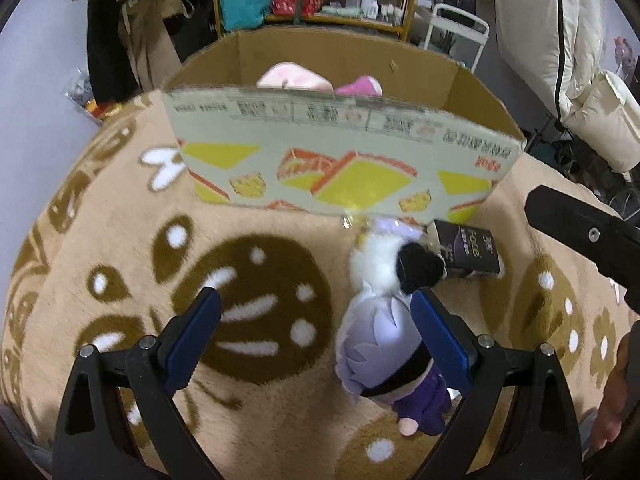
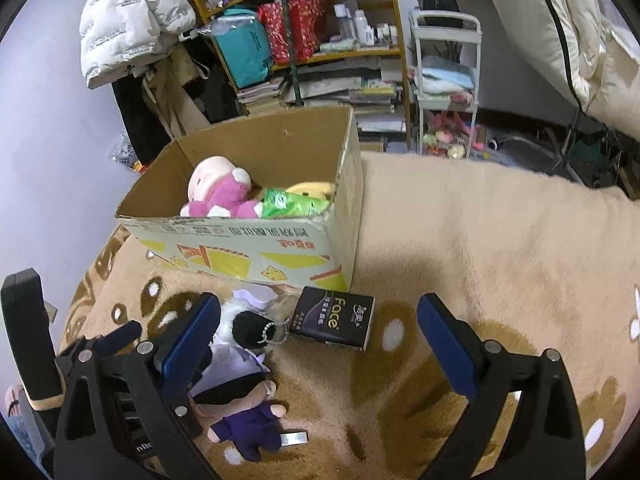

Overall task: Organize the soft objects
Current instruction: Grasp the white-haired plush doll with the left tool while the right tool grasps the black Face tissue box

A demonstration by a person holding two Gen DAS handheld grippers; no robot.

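A small plush doll (image 1: pixel 384 356) with pale lilac hair, a black blindfold and a purple outfit lies on the beige blanket, also in the right wrist view (image 2: pixel 240 404). A white and black fluffy toy (image 1: pixel 394 266) lies just beyond it. My left gripper (image 1: pixel 316 308) is open, its right finger beside the doll's head. My right gripper (image 2: pixel 320 316) is open and empty above the blanket, the doll at its left finger. The open cardboard box (image 2: pixel 248 248) holds a pink plush (image 2: pixel 224 196) and a green pack (image 2: pixel 292 202).
A dark "face" tissue pack (image 2: pixel 334 322) lies by the box's front corner, also in the left wrist view (image 1: pixel 468 250). Behind the bed stand a cluttered shelf (image 2: pixel 320 40), a white cart (image 2: pixel 446 80) and hanging coats. The left gripper's body (image 2: pixel 28 336) sits at the far left.
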